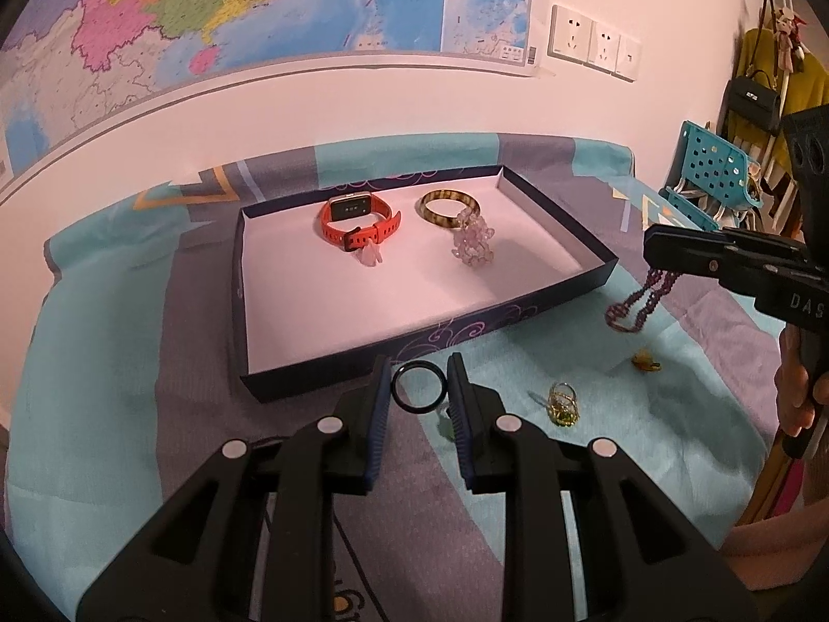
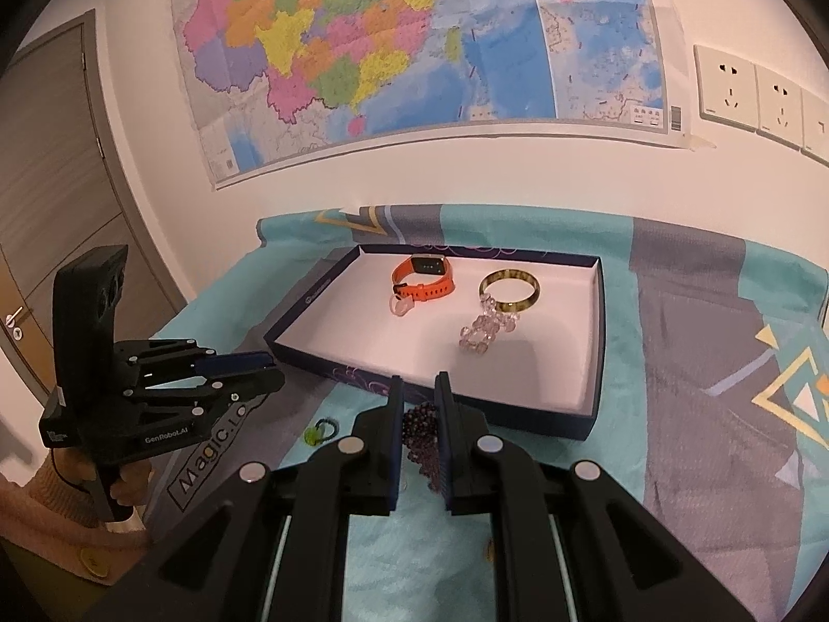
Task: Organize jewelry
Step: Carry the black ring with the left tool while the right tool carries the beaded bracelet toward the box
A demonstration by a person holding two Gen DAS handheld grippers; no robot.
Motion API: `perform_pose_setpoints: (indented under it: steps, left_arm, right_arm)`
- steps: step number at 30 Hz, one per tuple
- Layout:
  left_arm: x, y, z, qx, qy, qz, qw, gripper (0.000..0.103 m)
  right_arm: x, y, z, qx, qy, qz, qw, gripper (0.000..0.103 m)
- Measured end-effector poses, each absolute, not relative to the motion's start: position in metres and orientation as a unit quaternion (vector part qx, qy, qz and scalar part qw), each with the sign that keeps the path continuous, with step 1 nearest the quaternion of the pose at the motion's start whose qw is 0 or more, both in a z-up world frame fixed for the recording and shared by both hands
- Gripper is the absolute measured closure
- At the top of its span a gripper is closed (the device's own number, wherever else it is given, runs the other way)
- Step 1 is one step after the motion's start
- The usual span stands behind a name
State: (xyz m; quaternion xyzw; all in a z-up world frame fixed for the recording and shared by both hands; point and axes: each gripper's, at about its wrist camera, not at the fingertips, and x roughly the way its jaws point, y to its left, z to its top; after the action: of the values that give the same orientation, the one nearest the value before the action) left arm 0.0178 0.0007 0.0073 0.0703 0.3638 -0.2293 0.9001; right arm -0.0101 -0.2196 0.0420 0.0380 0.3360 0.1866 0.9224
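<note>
My left gripper (image 1: 418, 376) hovers just in front of the dark blue box (image 1: 414, 350), shut on a thin black ring (image 1: 418, 411) held upright between its pads. My right gripper (image 2: 418, 389) is shut on a purple bead bracelet (image 2: 420, 440), which hangs from the jaws above the cloth at the box's right (image 1: 638, 306). Inside the white-lined box (image 2: 596, 342) lie an orange watch (image 1: 357, 223), an amber bangle (image 1: 448, 207), a clear crystal bracelet (image 1: 474, 241) and a small pale ring (image 1: 370, 256).
A gold-green ring (image 1: 562, 404), a small yellow piece (image 1: 645, 363) and a green ring (image 2: 317, 434) lie on the teal patterned cloth (image 2: 699, 363). A blue perforated basket (image 1: 715, 176) stands at the far right. The wall with a map is close behind the box.
</note>
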Motion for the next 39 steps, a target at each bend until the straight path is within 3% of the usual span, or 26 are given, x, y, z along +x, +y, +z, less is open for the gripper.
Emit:
perform_pose_setpoints:
  steps: [39]
  left_arm:
    - [0.071, -0.025, 0.024, 0.091, 0.342, -0.225, 0.908, 0.081]
  right_arm:
    - [0.045, -0.215, 0.051, 0.026, 0.327, 0.194, 0.925, 0.093]
